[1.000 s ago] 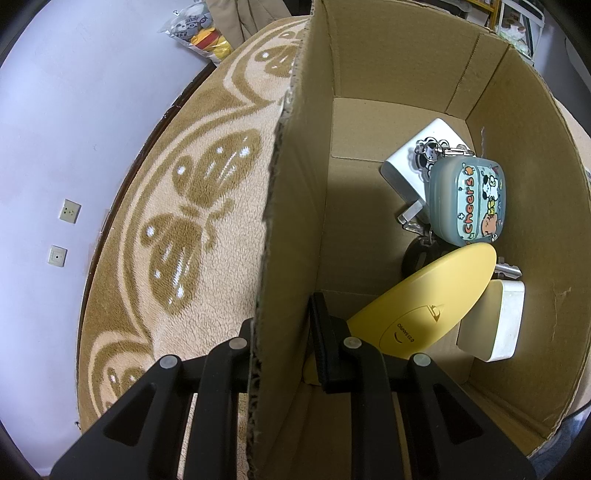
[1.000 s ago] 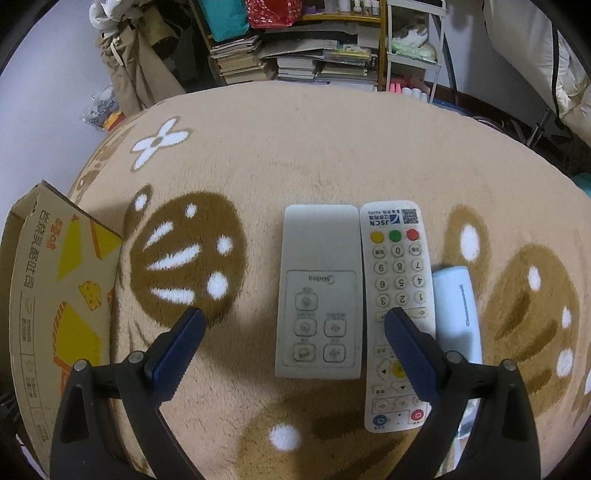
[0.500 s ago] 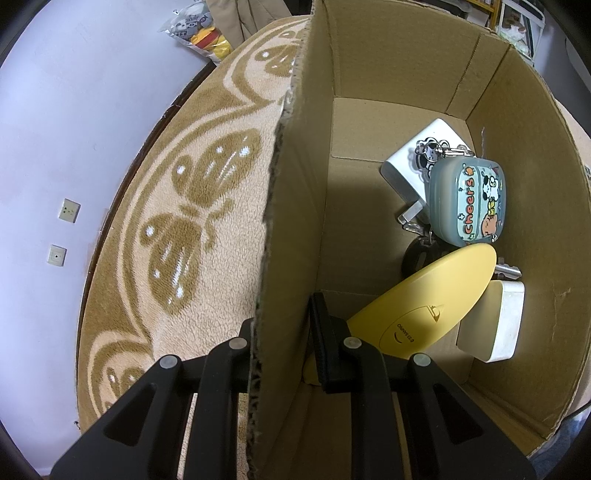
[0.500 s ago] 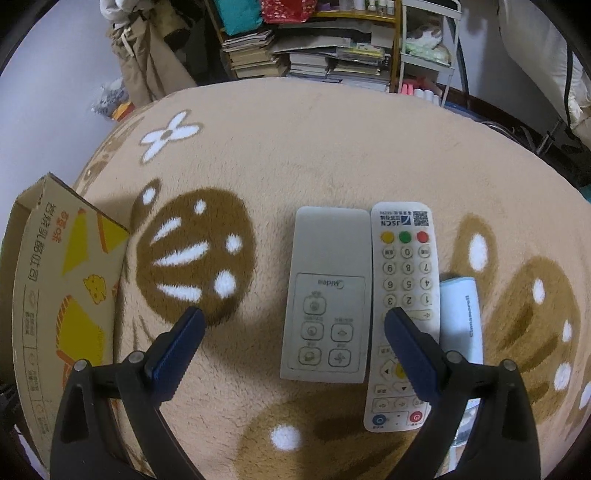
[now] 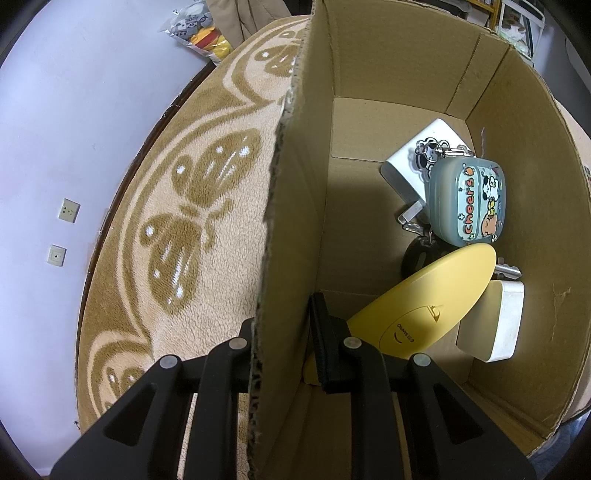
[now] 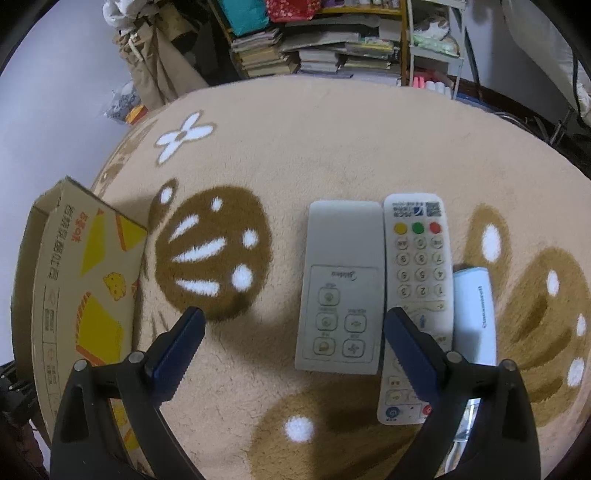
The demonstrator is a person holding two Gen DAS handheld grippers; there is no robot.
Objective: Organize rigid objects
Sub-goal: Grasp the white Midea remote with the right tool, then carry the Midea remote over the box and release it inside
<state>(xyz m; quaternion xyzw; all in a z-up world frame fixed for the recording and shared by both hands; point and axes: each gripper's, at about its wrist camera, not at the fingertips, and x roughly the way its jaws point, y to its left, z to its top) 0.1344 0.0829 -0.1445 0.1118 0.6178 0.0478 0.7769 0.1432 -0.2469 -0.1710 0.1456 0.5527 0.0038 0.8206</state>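
My left gripper [image 5: 286,325] is shut on the near left wall of the cardboard box [image 5: 291,192], one finger inside and one outside. Inside lie a yellow oval case [image 5: 424,310], a grey "Cheers" case [image 5: 465,203], a white charger [image 5: 413,162], a white block [image 5: 495,325] and keys [image 5: 508,271]. My right gripper [image 6: 293,328] is open and empty above the rug. Below it lie a grey remote [image 6: 341,284], a white remote with coloured buttons [image 6: 419,288] and a pale blue remote [image 6: 474,314]. The box [image 6: 74,280] also shows at the left.
A round beige rug with brown butterfly patterns [image 6: 332,147] covers the floor. Shelves with books and clutter [image 6: 325,40] stand beyond it. A bag of toys [image 5: 199,29] lies by the white wall with sockets [image 5: 68,210].
My right gripper has drawn back and up a little, so the remotes sit slightly lower and farther in view. The left gripper and box have not moved.
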